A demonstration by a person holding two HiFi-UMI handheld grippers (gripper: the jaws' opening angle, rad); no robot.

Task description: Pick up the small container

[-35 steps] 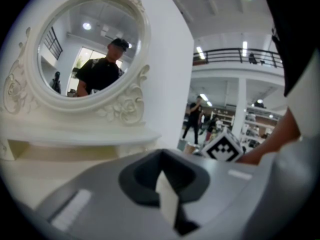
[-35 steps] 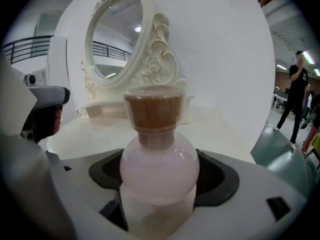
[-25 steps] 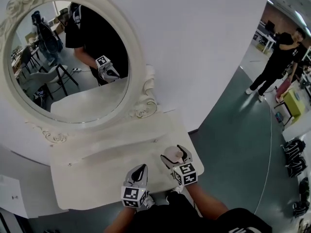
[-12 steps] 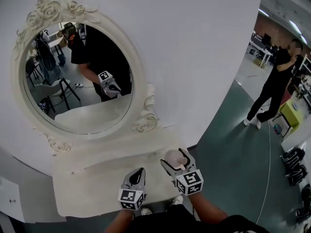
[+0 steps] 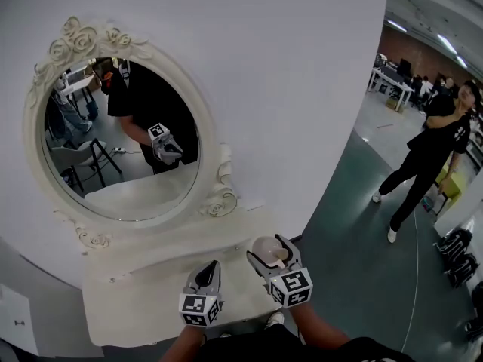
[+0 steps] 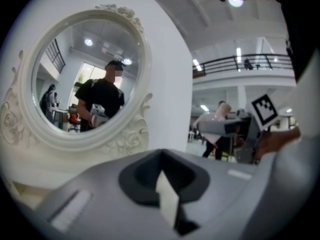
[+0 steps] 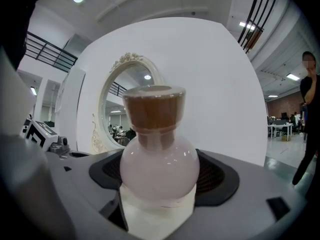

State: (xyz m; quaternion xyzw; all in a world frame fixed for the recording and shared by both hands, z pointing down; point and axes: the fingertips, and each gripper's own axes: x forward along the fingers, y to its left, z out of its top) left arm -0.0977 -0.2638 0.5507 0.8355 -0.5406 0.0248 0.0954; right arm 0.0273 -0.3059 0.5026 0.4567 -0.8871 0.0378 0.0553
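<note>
Container (image 7: 156, 159) — small, round-bellied, pale pink with a brown cap — is clamped between the jaws of the right gripper (image 5: 269, 251), at the lower centre of the head view, by the right end of the white dressing table (image 5: 136, 308). Only the right gripper view shows the cap and the jaws on its belly; from the head it is a pale blob. The left gripper (image 5: 209, 271), just left of it, has its jaws together on nothing — plain in its own view, where the oval mirror (image 6: 85, 79) fills the upper left.
</note>
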